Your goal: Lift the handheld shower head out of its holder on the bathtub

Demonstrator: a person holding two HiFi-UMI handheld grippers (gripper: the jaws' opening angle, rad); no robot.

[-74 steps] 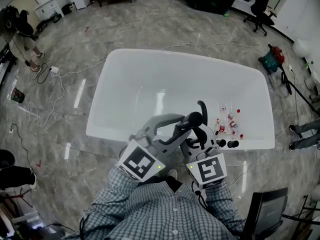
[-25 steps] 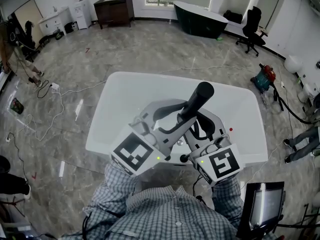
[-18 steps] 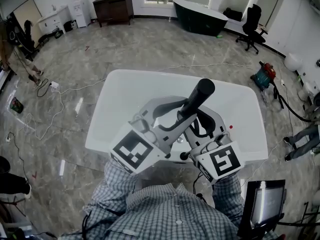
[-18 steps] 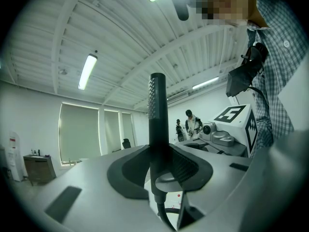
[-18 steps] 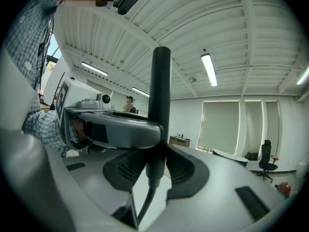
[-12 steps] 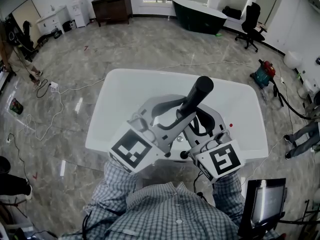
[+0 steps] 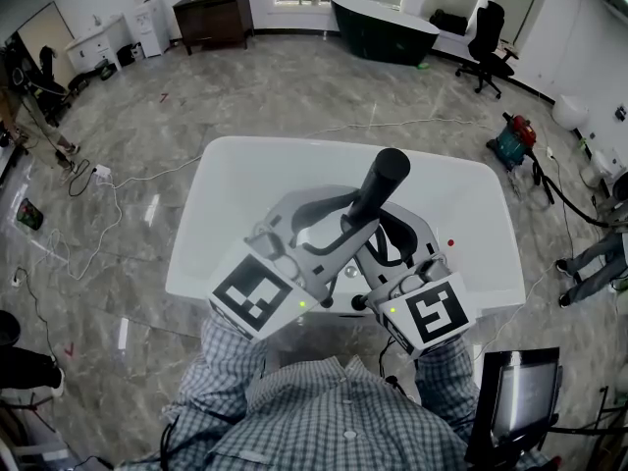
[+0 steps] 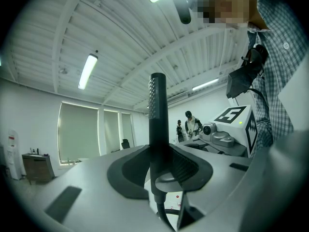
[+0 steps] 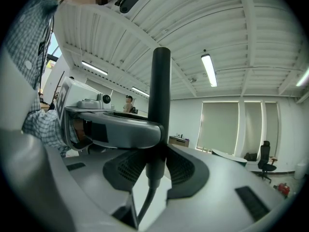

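Note:
The black shower head (image 7: 383,180) stands upright over the white bathtub (image 7: 245,180), lifted above its near rim. My left gripper (image 7: 339,222) is shut on the wand's lower part from the left. My right gripper (image 7: 385,243) is shut on it from the right, just beneath. In the left gripper view the wand (image 8: 157,124) rises between the dark pads (image 8: 126,170) of the left gripper (image 8: 159,166), with its hose (image 8: 163,215) dropping below. In the right gripper view the wand (image 9: 159,95) stands between the jaws of the right gripper (image 9: 157,166), and the left gripper's jaw (image 9: 116,129) crosses in front.
A small red thing (image 7: 450,243) lies in the tub at the right. Cables (image 7: 93,180) trail over the marble floor at the left. A dark bathtub (image 7: 383,26), an office chair (image 7: 488,29) and a wooden cabinet (image 7: 208,13) stand at the back. A screen (image 7: 520,395) is at my right.
Three seconds ago the shower head sat low at the tub's near rim; it now stands raised and upright in both grippers. Over the last second nothing has visibly moved.

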